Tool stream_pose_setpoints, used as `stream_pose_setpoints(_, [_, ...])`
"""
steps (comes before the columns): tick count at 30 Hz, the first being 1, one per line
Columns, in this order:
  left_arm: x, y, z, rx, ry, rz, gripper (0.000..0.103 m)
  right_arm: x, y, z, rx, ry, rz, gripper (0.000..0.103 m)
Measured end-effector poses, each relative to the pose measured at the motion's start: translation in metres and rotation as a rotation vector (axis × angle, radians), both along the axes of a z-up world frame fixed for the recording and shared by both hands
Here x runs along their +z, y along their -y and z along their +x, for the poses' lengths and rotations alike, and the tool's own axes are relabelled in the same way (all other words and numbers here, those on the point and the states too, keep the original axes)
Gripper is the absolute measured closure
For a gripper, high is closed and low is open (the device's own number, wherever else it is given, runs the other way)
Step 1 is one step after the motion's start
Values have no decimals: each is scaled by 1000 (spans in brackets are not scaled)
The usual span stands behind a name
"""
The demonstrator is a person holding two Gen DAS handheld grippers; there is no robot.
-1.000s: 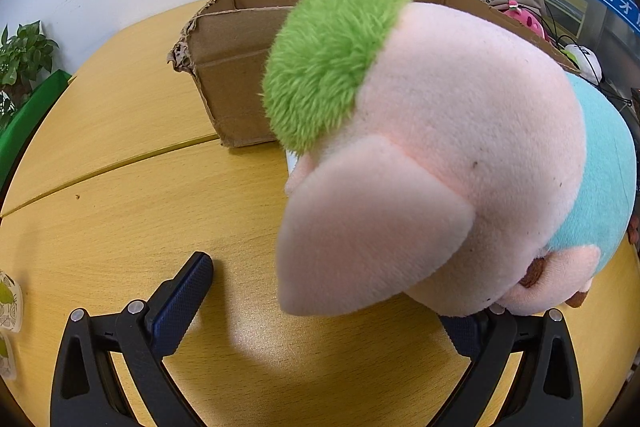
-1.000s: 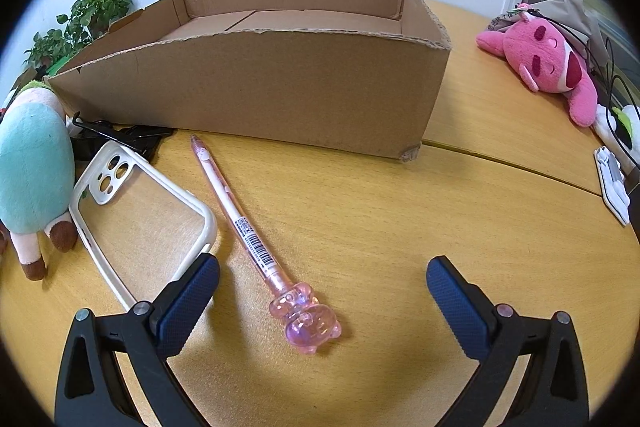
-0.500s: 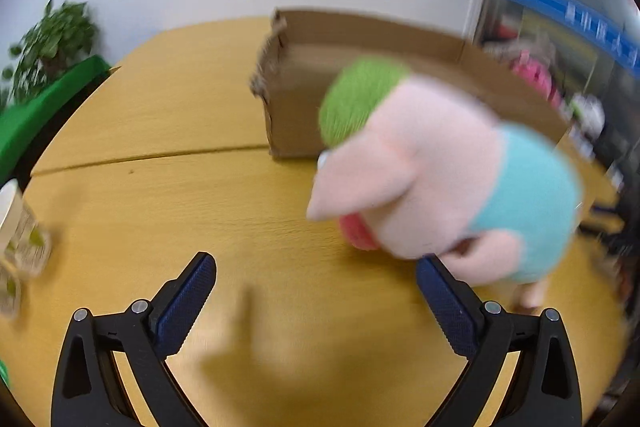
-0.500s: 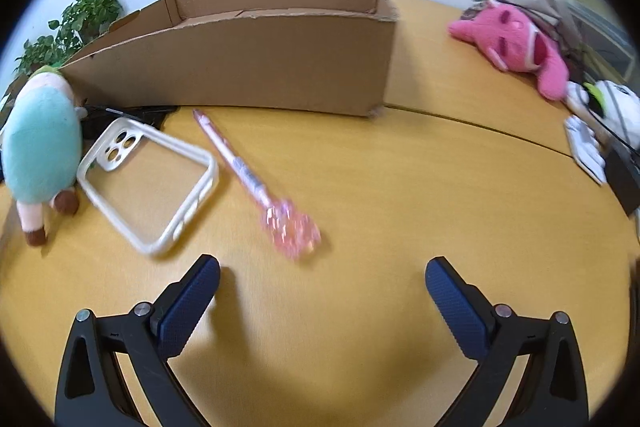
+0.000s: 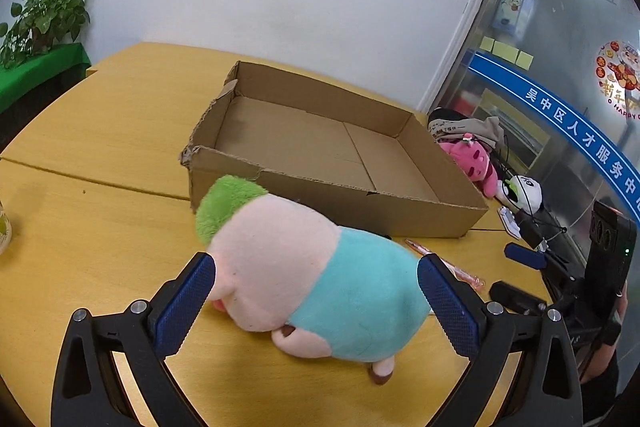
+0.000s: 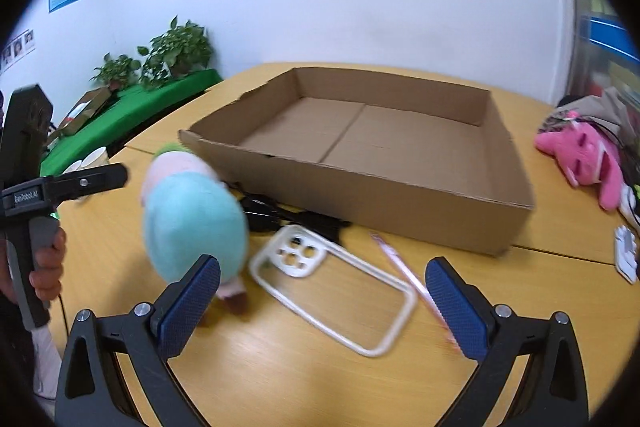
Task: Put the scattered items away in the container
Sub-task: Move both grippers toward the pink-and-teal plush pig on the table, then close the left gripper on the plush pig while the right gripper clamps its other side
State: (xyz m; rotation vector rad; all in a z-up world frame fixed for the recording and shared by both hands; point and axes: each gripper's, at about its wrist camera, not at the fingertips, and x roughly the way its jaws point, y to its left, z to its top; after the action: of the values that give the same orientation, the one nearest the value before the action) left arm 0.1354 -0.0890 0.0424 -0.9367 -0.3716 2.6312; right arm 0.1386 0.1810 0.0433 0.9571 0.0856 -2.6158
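The plush pig (image 5: 316,275) stands on the counter (image 5: 100,235) just in front of the near wall of the cardboard box (image 5: 320,155), which is open-topped and holds nothing as yet. The left gripper (image 5: 316,303) is spread wide, its fingers (image 5: 184,303) flanking the toy on both sides; the pads appear close to the fabric, but contact cannot be confirmed, and nothing is clamped. This straddling position suits a grasp across the soft body, which should compress easily under the pads. The right gripper (image 6: 320,307) is likewise wide apart and holds nothing; it hovers above the clear phone case (image 6: 332,291), with the pink pen (image 6: 408,283) lying just beside the case and a black cable (image 6: 280,215) between these items and the box wall. A pink plush toy (image 6: 580,155) lies beside the box's far end, apart from the other items. Compared with one second ago, the left view shows the pig smaller and lower in the frame, with the box interior now visible, so the gripper sits higher and further back relative to the toy; half a second ago the toy was blurred and off toward the right finger. The right view has shifted from the pen toward the phone case. No item is yet in the box.
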Motion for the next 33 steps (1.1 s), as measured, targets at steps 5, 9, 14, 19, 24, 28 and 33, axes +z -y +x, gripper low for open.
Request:
stream_pose_setpoints(5, [-3,-5,-4,-3,16,-5,0,-9,24,-3,31,34,19,1])
stream_pose_setpoints(9, [-9,-2,-10,2,32,21,0,-13,34,-4,54,56,25,1])
stream_pose_setpoints(14, [-16,4,-19,14,58,43,0,-17,40,-7,70,80,18,1])
stream_pose_setpoints(19, [-21,6,-28,12,80,66,0,-20,46,-11,89,95,22,1])
stream_pose_setpoints(24, [-25,9,-37,8,91,83,1,-24,51,-14,113,117,12,1])
stream_pose_setpoints(28, [-28,8,-41,3,103,62,1,-25,60,-15,153,129,0,1])
stream_pose_setpoints(33, [-31,8,-42,-17,107,61,1,-24,71,-17,182,136,-4,1])
